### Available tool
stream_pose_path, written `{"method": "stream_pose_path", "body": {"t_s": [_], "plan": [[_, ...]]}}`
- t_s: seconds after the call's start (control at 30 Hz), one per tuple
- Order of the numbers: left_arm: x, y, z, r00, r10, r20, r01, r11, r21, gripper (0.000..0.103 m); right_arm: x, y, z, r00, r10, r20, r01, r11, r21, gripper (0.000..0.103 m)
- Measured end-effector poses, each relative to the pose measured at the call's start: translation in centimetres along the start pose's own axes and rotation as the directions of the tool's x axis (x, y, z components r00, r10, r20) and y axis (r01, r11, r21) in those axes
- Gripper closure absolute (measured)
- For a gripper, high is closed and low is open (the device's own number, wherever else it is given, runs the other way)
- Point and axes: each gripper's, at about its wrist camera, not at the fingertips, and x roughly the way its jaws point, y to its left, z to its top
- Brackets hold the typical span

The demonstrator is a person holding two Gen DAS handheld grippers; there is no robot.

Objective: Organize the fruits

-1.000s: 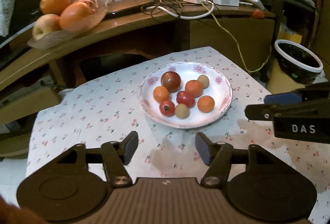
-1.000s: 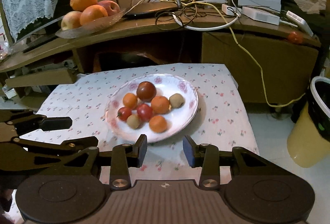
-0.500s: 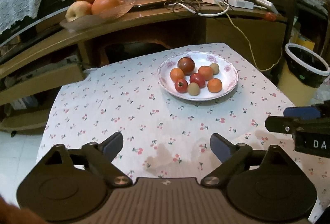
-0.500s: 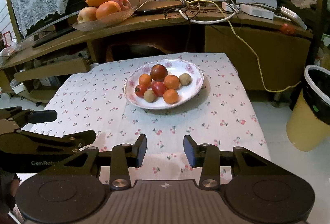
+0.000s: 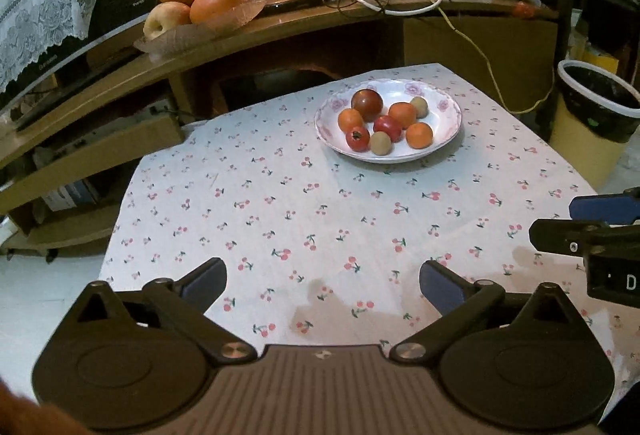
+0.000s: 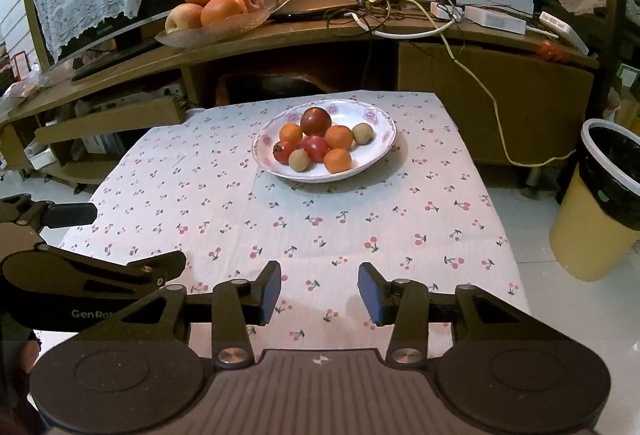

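A white flowered plate (image 5: 448, 111) (image 6: 380, 123) stands at the far side of a table with a cherry-print cloth (image 5: 320, 203). It holds several small fruits: a dark red one (image 5: 367, 105), orange ones (image 5: 419, 135), red tomatoes (image 5: 357, 138) and brownish round ones (image 5: 380, 143). My left gripper (image 5: 322, 277) hovers over the near cloth, well short of the plate, and its jaws are opening wide with nothing between them. My right gripper (image 6: 319, 287) hangs over the near edge, its jaws opening a little and empty too.
A glass dish of large oranges and apples (image 6: 208, 7) sits on a wooden shelf behind the table, beside tangled cables (image 6: 360, 7). A small red fruit (image 6: 550, 50) lies at the shelf's right end. A yellow bin with a black liner (image 6: 600, 195) stands on the floor at right.
Both grippers have drawn back from the plate, which now looks smaller and farther. The left jaws have spread much wider. The right jaws have parted slightly.
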Motion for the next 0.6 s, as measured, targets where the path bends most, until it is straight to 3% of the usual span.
{"method": "stream_pose_path", "body": {"t_s": [0.6], "plan": [[-1.5, -0.7, -1.6, 0.999, -0.027, -0.019, 0.027, 1.000, -0.016, 0.000, -1.3, 0.6, -1.6, 1.000, -0.006, 0.002, 0.006, 1.000, -0.014, 0.059]]}}
